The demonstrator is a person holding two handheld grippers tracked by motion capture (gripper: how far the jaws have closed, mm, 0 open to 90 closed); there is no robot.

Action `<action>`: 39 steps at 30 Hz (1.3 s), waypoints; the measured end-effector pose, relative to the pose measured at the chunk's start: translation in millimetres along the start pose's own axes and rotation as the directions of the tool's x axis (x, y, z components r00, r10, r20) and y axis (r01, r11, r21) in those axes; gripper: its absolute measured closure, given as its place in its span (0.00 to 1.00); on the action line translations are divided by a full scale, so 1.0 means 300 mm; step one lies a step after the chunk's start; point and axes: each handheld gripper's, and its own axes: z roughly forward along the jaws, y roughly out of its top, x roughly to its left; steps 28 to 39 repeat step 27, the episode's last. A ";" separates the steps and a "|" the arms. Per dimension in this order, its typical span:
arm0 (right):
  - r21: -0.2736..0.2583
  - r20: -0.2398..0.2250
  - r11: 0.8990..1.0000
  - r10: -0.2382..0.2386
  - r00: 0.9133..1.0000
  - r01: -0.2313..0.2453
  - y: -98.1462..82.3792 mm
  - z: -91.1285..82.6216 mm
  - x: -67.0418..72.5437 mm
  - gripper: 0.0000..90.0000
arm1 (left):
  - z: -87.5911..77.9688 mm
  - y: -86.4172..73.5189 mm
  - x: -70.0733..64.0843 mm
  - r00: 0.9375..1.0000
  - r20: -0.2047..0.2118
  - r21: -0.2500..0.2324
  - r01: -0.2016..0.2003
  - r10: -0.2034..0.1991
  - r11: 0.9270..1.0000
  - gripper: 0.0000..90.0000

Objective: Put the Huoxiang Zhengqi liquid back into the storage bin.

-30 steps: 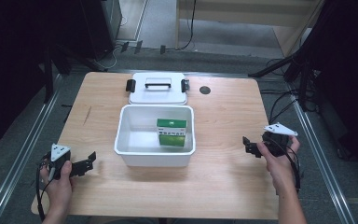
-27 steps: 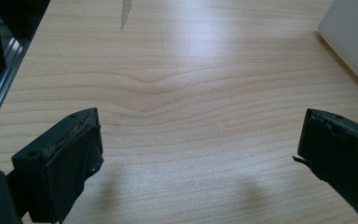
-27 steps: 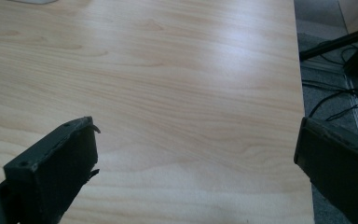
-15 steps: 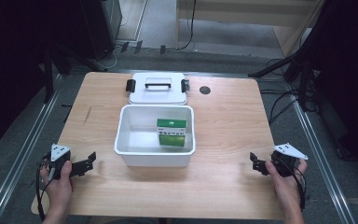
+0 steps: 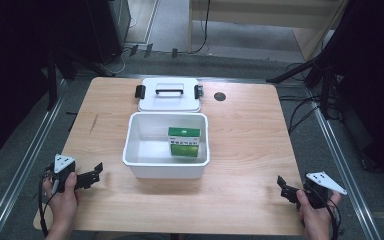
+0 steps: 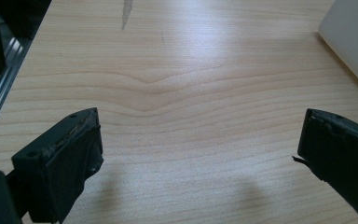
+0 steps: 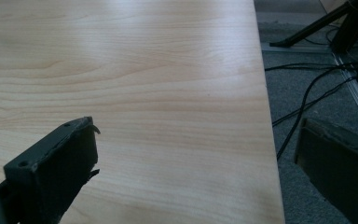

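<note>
White tub (image 5: pixel 135 150) at centre of wooden table (image 5: pixel 250 130), green box (image 5: pixel 183 141) inside against its right wall. White lid (image 5: pixel 169 101) lies just behind tub. Left gripper (image 5: pixel 92 173) near front left corner, jaws wide apart, empty. Right gripper (image 5: pixel 286 187) at front right edge, jaws wide apart, empty.

A white plastic bin (image 5: pixel 166 159) sits mid-surface (image 5: pixel 250 130), holding a green-and-white carton (image 5: pixel 183 141) against its right wall. Behind the bin, touching it, lies its white lid (image 5: pixel 169 95) with black handle and clips. Near-left of the bin, the left claw (image 5: pixel 96 174) gapes; far near-right, the right claw (image 5: pixel 285 188) gapes too.
</note>
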 end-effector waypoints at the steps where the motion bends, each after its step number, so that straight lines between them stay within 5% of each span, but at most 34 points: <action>1: -0.007 0.000 1.000 0.016 1.000 -0.016 -0.009 -0.004 -0.005 0.00 | 0.001 0.000 0.000 1.000 -0.002 0.002 0.001 -0.001 1.000 0.01; 4: -0.047 -0.021 0.997 0.056 0.998 -0.057 -0.016 -0.019 -0.015 0.00 | 0.004 0.003 -0.002 1.000 -0.003 0.004 -0.002 0.002 1.000 0.01; 14: -0.041 -0.059 0.998 0.043 0.997 -0.045 -0.024 -0.010 -0.011 0.00 | 0.005 0.002 -0.007 1.000 -0.012 0.007 -0.011 0.011 1.000 0.01; 24: -0.002 -0.043 1.000 0.002 0.999 -0.002 -0.019 0.002 0.005 0.00 | 0.008 0.004 -0.007 1.000 -0.013 0.013 -0.014 0.014 1.000 0.01; 39: 0.004 -0.028 1.000 0.022 0.999 -0.022 -0.018 0.004 0.000 0.00 | 0.009 0.005 -0.007 1.000 -0.014 0.012 -0.015 0.015 1.000 0.01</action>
